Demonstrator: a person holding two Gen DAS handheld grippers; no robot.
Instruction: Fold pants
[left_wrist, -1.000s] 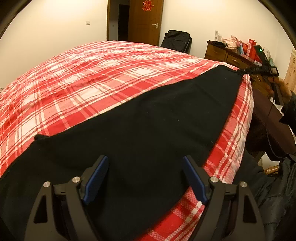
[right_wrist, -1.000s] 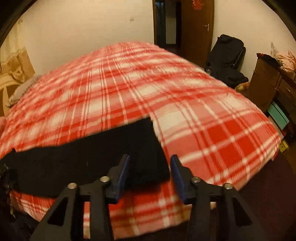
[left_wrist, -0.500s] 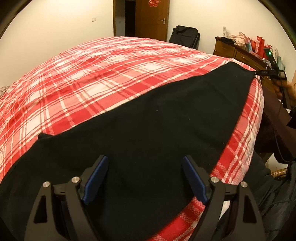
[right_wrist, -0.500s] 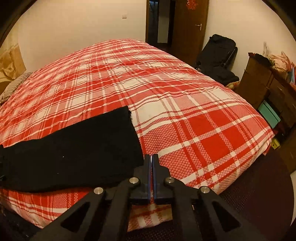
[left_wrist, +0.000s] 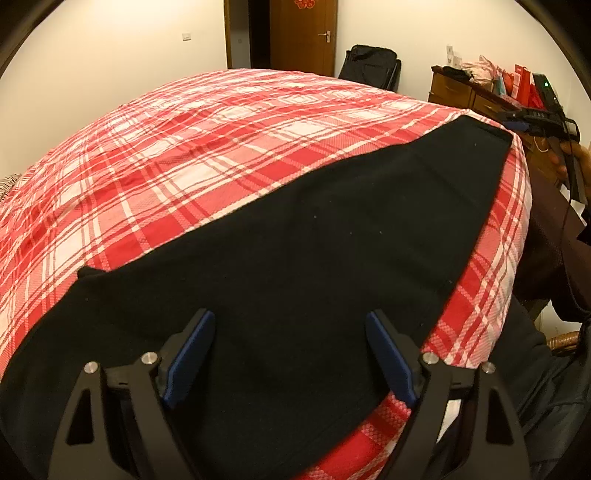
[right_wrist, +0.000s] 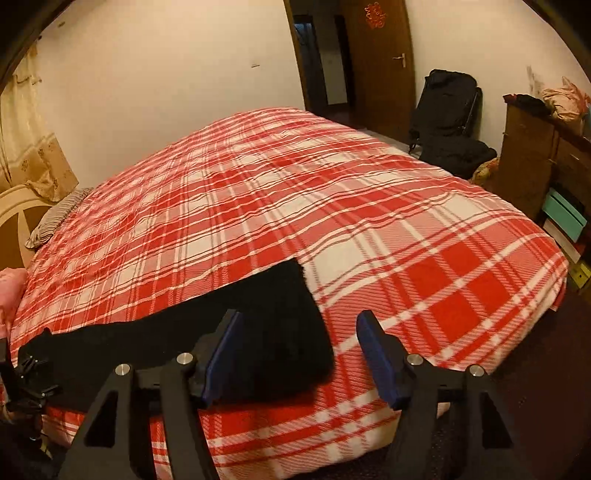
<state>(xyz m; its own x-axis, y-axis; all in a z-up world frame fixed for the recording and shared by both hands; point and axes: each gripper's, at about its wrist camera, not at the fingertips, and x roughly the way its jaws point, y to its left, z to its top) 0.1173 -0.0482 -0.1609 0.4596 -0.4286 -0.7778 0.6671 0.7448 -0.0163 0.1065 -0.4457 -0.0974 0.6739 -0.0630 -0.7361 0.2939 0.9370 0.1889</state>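
My left tool (left_wrist: 288, 354) is spread wide and holding nothing, its blue pads (left_wrist: 190, 354) hanging over the broad end of the black pants (left_wrist: 295, 258). The pants lie flat along the near edge of the bed (left_wrist: 221, 129), on the red and white plaid cover, narrowing toward the far corner on my right. Over there I can see my right tool (left_wrist: 535, 118) in my hand (left_wrist: 569, 155), just past the leg end of the pants, clear of the cloth.

From the right wrist, my right tool (right_wrist: 299, 354) is wide open too, nothing between the fingers. The leg hem of the pants (right_wrist: 280, 332) sits under and just left of the gap, with plaid showing beneath the right pad (right_wrist: 376, 362). The black cloth runs off to the left, where my left tool (right_wrist: 29, 376) shows at the frame edge. A wooden dresser (right_wrist: 532, 155) stands at the right wall and a black bag (right_wrist: 447, 103) sits near the door (right_wrist: 380, 66)
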